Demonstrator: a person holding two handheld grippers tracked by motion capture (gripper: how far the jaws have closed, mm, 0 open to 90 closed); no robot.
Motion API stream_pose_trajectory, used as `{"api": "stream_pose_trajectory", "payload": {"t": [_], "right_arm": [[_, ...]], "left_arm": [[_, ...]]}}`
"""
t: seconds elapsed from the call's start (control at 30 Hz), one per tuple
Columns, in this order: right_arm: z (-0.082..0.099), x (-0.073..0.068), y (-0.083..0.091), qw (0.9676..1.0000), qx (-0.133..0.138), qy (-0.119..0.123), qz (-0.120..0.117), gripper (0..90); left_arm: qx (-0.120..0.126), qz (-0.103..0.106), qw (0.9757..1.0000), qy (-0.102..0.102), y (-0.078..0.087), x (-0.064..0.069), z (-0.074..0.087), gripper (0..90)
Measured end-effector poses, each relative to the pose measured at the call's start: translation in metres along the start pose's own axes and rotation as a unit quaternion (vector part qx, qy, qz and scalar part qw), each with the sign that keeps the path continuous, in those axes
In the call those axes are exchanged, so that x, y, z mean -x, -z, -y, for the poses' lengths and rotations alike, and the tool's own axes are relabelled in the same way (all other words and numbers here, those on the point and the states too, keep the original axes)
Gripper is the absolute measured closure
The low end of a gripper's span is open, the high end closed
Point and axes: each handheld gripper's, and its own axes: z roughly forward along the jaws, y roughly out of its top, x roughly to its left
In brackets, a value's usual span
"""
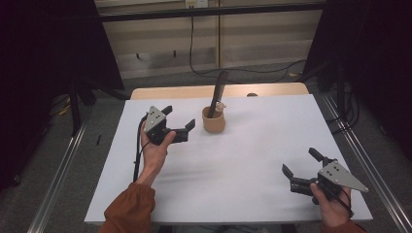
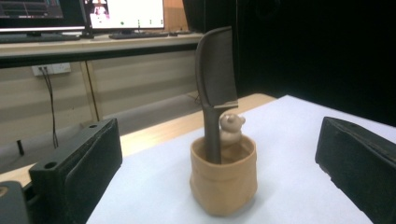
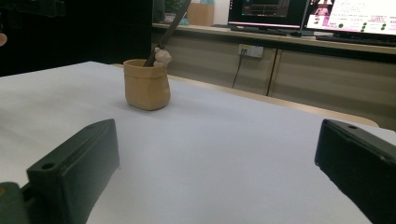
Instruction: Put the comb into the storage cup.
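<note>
A: right claw (image 1: pixel 300 169) is parked at the near right corner of the desk (image 1: pixel 252 194), jaws spread wide, nothing in them. Well apart from the work

B: and the left?

A: left claw (image 1: pixel 180 121) is further in, also released, empty, pointed at the tan cup (image 1: pixel 214 121). In the left gripper view the cup (image 2: pixel 224 179) sits squarely between the jaws but ahead of them, no contact yet

B: what's in the cup?

A: dark comb (image 1: pixel 217 93) standing handle-down, leaning a bit, teeth end up. Small bear figure (image 2: pixel 230 128) on the cup's far rim, just beside the handle

B: handling guess?

A: comb looks like rigid plastic, light, smooth, so likely slippery across the flat. Teeth (image 2: pixel 225 70) are thin, I wouldn't pinch there. Take the solid spine or the handle just above the rim, flat faces against the pads

B: cup?

A: looks like a soft wrinkled pouch shape, probably light. Could tip or drag along if the comb is pulled at an angle. Lift straight along the lean, or steady the cup with the right claw
</note>
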Motion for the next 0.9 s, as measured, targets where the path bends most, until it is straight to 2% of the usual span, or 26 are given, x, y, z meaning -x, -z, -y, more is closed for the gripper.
{"api": "stream_pose_trajectory", "payload": {"t": [0.1, 0.2, 0.3, 0.43, 0.5, 0.57, 0.63, 0.73, 0.9], "right_arm": [[0.0, 0.0, 0.0, 1.0, 0.0, 0.0, 0.0, 0.0], [0.0, 0.0, 0.001, 1.0, 0.001, 0.0, 0.0, 0.0], [0.0, 0.0, 0.0, 1.0, -0.002, -0.004, -0.001, 0.0], [0.0, 0.0, 0.0, 1.0, 0.0, -0.003, -0.001, 0.0], [0.0, 0.0, 0.0, 1.0, 0.0, -0.003, -0.001, 0.0], [0.0, 0.0, -0.001, 1.0, 0.0, -0.003, -0.001, 0.0], [0.0, 0.0, -0.001, 1.0, -0.001, -0.003, -0.002, 0.0], [0.0, 0.0, -0.002, 1.0, -0.002, -0.002, -0.003, 0.0], [0.0, 0.0, -0.002, 1.0, -0.002, -0.003, -0.001, 0.0]], "left_arm": [[0.004, -0.008, 1.0, -0.004, 0.006, 0.001, 0.002, 1.0], [-0.002, -0.011, 0.9999, 0.004, 0.013, -0.002, 0.002, 1.5], [-0.003, -0.016, 0.9999, -0.001, 0.018, -0.003, 0.004, 1.5], [0.003, -0.027, 0.9996, -0.003, 0.026, -0.003, 0.006, 1.7], [0.005, -0.028, 0.9996, 0.008, 0.03, -0.003, 0.008, 1.7], [0.004, -0.034, 0.9994, 0.001, 0.035, -0.003, 0.011, 1.8], [0.014, -0.032, 0.9994, 0.003, 0.04, -0.004, 0.013, 1.8], [0.011, -0.046, 0.9989, -0.005, 0.045, -0.006, 0.016, 1.8], [0.005, -0.055, 0.9985, 0.0, 0.053, -0.009, 0.022, 1.8]]}}
